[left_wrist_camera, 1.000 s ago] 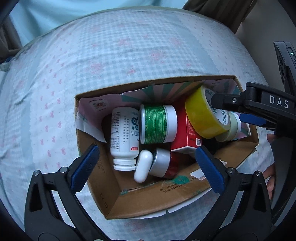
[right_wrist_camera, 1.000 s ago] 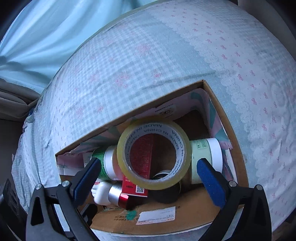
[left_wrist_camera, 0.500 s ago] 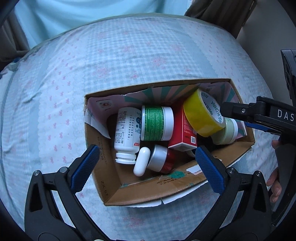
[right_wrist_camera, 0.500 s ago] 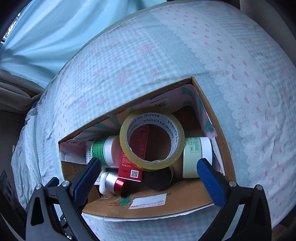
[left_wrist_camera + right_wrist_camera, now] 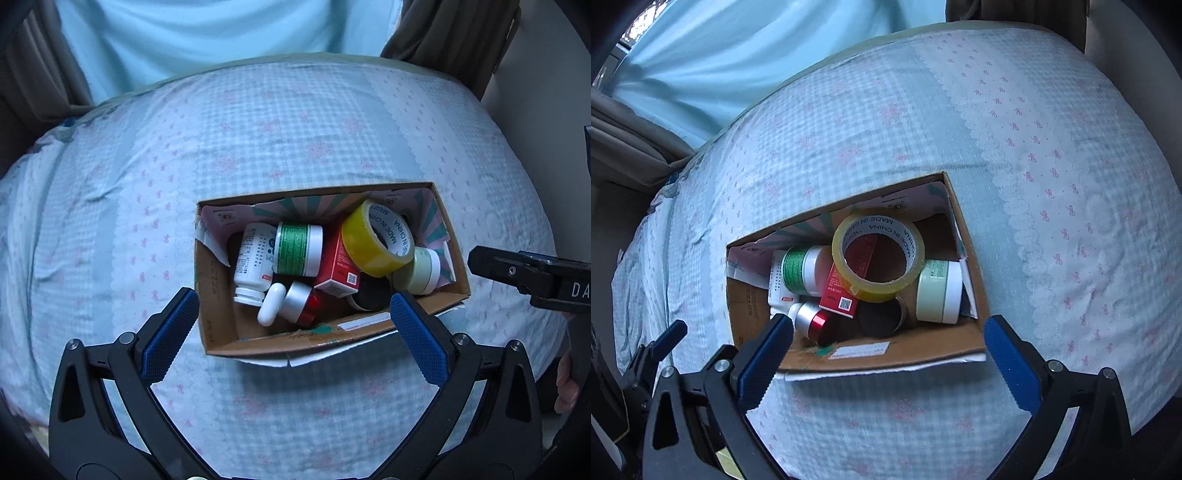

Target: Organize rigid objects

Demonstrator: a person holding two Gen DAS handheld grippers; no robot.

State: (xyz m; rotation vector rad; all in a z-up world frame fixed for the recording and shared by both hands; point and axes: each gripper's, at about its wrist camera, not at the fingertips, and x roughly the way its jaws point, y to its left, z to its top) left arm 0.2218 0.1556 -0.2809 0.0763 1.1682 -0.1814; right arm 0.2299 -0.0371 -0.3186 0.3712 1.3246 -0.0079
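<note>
Tape roll [image 5: 878, 258] leans atop the cardboard box [image 5: 886, 354] contents, directly ahead of the right hand-held gripper [image 5: 886, 358]; both the right and the left hand-held gripper [image 5: 295, 332] are released and empty.

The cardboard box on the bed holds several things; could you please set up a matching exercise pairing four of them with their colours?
Things:
1. tape roll
2. carton
3. jar at the right end of the cardboard box
4. capsule case

Colours:
A. white
B. pale green with a white lid
C. yellow
D. red

Pairs: 1-C, 2-D, 3-B, 4-A
</note>
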